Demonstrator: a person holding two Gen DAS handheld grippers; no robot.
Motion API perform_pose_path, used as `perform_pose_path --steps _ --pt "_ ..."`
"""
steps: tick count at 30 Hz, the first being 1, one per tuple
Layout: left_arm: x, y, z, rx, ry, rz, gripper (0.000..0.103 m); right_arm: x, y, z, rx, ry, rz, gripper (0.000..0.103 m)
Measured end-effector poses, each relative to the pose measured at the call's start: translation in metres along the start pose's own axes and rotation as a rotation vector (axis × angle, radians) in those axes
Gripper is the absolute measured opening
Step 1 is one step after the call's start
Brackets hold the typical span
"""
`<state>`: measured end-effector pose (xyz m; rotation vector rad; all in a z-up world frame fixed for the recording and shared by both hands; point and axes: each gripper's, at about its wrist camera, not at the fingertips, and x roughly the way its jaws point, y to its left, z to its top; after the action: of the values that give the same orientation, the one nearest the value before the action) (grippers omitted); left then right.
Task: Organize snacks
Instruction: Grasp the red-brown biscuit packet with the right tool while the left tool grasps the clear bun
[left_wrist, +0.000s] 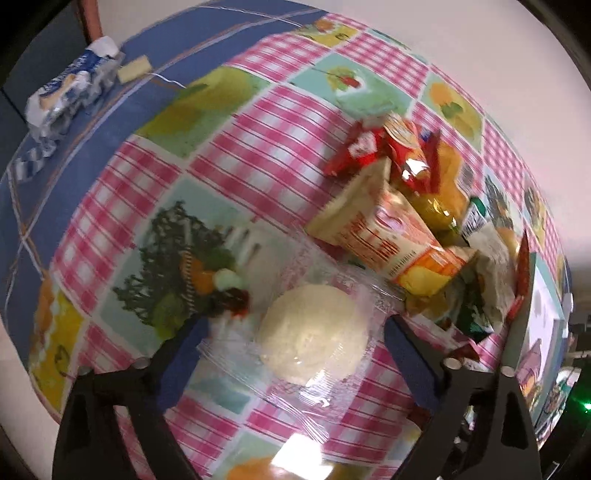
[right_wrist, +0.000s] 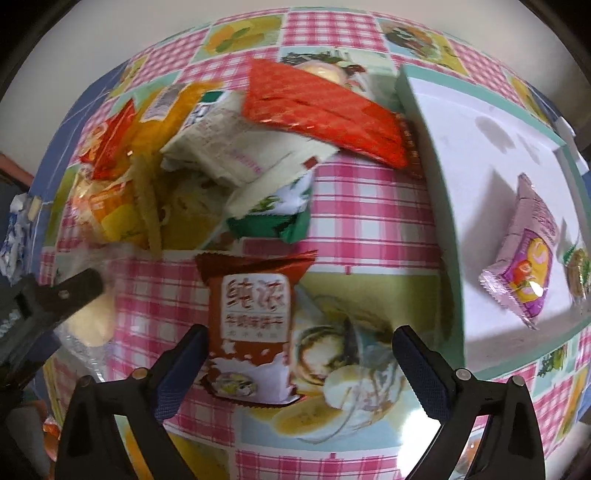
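My wide-spread left gripper (left_wrist: 295, 343) straddles a clear-wrapped bun (left_wrist: 312, 341); my right gripper (right_wrist: 299, 350), equally wide, frames a brown biscuit packet (right_wrist: 251, 332). Slick film may slip.

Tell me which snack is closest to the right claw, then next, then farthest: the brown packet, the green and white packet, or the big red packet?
From the right wrist view, with the right claw open:
1. Brown packet: lying between the claw's fingers, toward the left one.
2. Green and white packet: farther ahead, at the pile's near edge.
3. Big red packet: farthest, at the back, beside the tray.
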<state>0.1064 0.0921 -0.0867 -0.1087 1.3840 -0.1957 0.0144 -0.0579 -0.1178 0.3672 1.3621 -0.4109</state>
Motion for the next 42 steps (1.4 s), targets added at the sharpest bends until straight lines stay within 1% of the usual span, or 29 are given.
perform_pose_path --steps 2,4,7,9,10,12,16,21,22,25,26,27,29,30,33,34,35,37,39,41,42 --pt "0.002 -0.005 0.0 0.012 0.006 -0.002 0.092 0.0 0.009 -0.003 -0.018 0.001 0.018 0.099" --pt "0.007 -0.009 0.001 0.023 0.007 0.003 0.092 0.001 0.017 -0.005 -0.038 -0.002 0.017 0.097" --pt "0.013 -0.017 0.003 0.032 0.013 0.007 0.091 0.004 0.025 -0.008 -0.055 -0.004 0.01 0.096" --pt "0.018 -0.023 0.002 0.04 0.024 0.014 0.091 0.007 0.032 -0.009 -0.064 -0.007 -0.012 0.096" --pt "0.021 -0.026 0.001 0.048 0.032 0.019 0.091 0.009 0.043 -0.008 -0.068 -0.009 -0.026 0.096" --pt "0.024 -0.034 -0.003 0.079 0.031 0.055 0.091 0.014 0.045 -0.007 -0.071 -0.01 -0.056 0.096" --pt "0.031 -0.049 -0.004 0.109 0.029 0.096 0.091 0.016 0.041 -0.005 -0.066 -0.013 -0.053 0.096" --pt "0.04 -0.067 -0.01 0.158 0.016 0.162 0.092 0.019 0.047 -0.006 -0.075 -0.018 -0.053 0.096" --pt "0.041 -0.069 -0.011 0.157 0.012 0.163 0.092 0.019 0.044 -0.006 -0.072 -0.019 -0.053 0.096" --pt "0.042 -0.072 -0.011 0.153 0.012 0.161 0.092 0.012 0.034 -0.007 -0.066 -0.031 -0.053 0.087" --pt "0.043 -0.074 -0.011 0.154 0.01 0.161 0.092 0.009 0.02 -0.004 -0.067 -0.034 -0.051 0.08" --pt "0.042 -0.073 -0.012 0.154 0.009 0.16 0.091 0.007 0.018 -0.004 -0.065 -0.039 -0.051 0.076" --pt "0.041 -0.071 -0.013 0.153 0.008 0.156 0.091 0.001 0.012 -0.002 -0.06 -0.041 -0.05 0.073" --pt "0.035 -0.06 -0.014 0.15 0.015 0.151 0.091 0.001 0.011 -0.001 -0.057 -0.042 -0.049 0.071" --pt "0.031 -0.049 -0.015 0.134 0.013 0.134 0.091 0.0 0.007 -0.001 -0.048 -0.044 -0.046 0.068" --pt "0.029 -0.046 -0.014 0.122 0.012 0.124 0.086 0.0 0.006 -0.001 -0.048 -0.044 -0.046 0.068" --pt "0.026 -0.044 -0.013 0.112 0.006 0.116 0.085 0.0 0.005 0.0 -0.048 -0.045 -0.047 0.066" --pt "0.025 -0.039 -0.011 0.098 0.003 0.089 0.083 0.0 0.004 -0.001 -0.047 -0.049 -0.048 0.062" --pt "0.024 -0.037 -0.011 0.097 0.0 0.086 0.082 -0.001 0.002 -0.001 -0.044 -0.051 -0.048 0.056" --pt "0.023 -0.034 -0.011 0.094 0.0 0.078 0.081 -0.003 -0.002 0.001 -0.041 -0.053 -0.046 0.052" --pt "0.021 -0.033 -0.011 0.091 -0.001 0.07 0.079 -0.004 -0.002 0.002 -0.041 -0.054 -0.046 0.048"
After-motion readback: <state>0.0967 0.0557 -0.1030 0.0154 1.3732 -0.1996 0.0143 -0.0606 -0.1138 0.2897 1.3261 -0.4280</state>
